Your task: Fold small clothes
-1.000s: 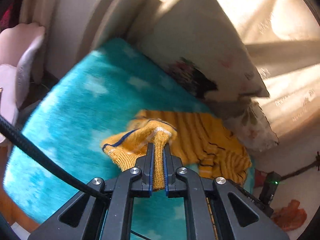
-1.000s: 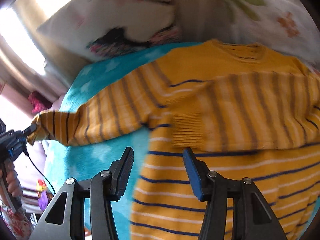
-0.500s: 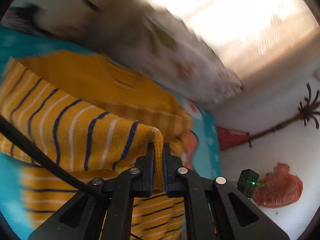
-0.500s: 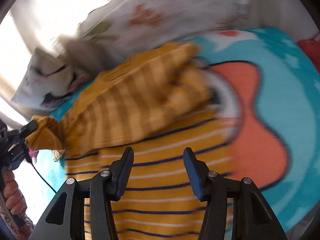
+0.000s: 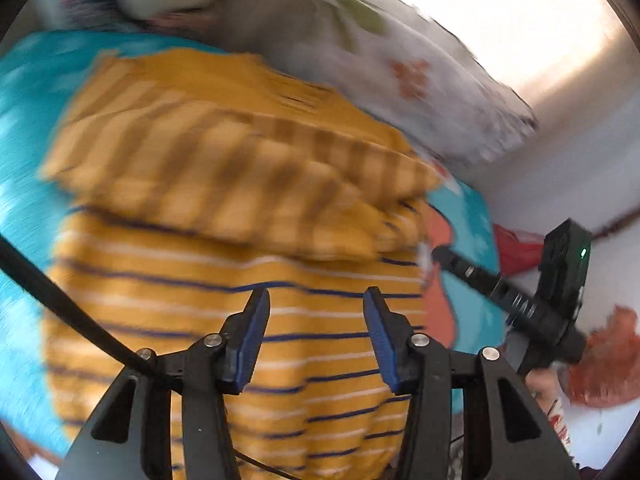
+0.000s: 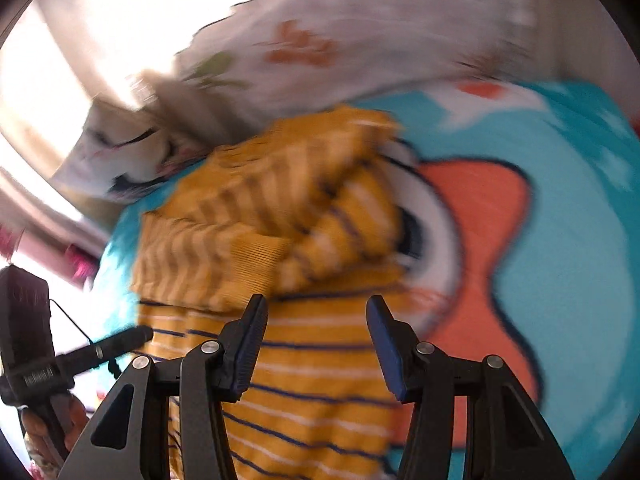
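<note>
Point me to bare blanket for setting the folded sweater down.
Free: blanket between the sweater and the bed's far edge, below the pillow. A narrower strip borders the sweater's other side. Crowded: pillow against the collar end.

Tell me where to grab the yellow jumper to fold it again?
Probably the striped bottom hem of the jumper, coming from the near side. Both sleeves already lie folded across the chest, so the lower body is the long flat part left. It lies just ahead of the left hand-held gripper, whose jaws are opening with nothing between them.

Yellow striped sweater (image 5: pixel 240 280) flat on turquoise blanket (image 5: pixel 24 128), sleeves folded across chest.
</note>
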A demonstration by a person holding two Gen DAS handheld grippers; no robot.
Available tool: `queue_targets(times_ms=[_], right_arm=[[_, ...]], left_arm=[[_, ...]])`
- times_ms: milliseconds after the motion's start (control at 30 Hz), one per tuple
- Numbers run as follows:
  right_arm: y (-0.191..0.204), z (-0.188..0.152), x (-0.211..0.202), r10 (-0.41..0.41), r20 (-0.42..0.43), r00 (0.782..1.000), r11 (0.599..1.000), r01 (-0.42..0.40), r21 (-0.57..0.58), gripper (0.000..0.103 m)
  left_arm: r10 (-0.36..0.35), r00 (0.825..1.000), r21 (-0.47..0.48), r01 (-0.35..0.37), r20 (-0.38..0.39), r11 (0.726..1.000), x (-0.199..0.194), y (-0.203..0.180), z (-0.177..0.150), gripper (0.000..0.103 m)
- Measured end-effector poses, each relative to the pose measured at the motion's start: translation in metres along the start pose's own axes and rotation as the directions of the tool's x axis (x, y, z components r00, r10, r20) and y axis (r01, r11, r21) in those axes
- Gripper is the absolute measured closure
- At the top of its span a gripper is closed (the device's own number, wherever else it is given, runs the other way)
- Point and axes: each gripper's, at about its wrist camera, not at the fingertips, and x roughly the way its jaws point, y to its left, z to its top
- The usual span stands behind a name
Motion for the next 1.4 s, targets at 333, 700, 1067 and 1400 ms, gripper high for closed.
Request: queue_targets(times_ms=[333,700,1067,1400], right_arm=[[0.047,0.024,0.094,-0.013,-0.190,0.982,0.985,-0.021,-0.173,0.087],[0.021,0.062,0.047,-0.158,-0.059,0.986,0.970,0.143,-0.197,0.088],[-0.031,0.033,-0.004,-0.169,0.012,0.986,0.986,0.169,-0.016,0.061],[-0.072,-0.066,-0.012,-0.047,-0.124,0.991,0.966,0.076,0.246,0.053]], left_arm=[[0.211,0.971,-0.169,-0.190,0.113,0.967,-0.046,0.064,-0.024,0.056],[0.301,0.945,-0.199,-0.273,0.128,0.941,-0.058,0.096,-0.035,0.055],[0.359,0.930,-0.187,-0.340,0.083,0.922,-0.055,0.107,-0.047,0.051],[0.242,0.970,-0.085,-0.242,-0.011,0.966,-0.023,0.134,-0.032,0.051]])
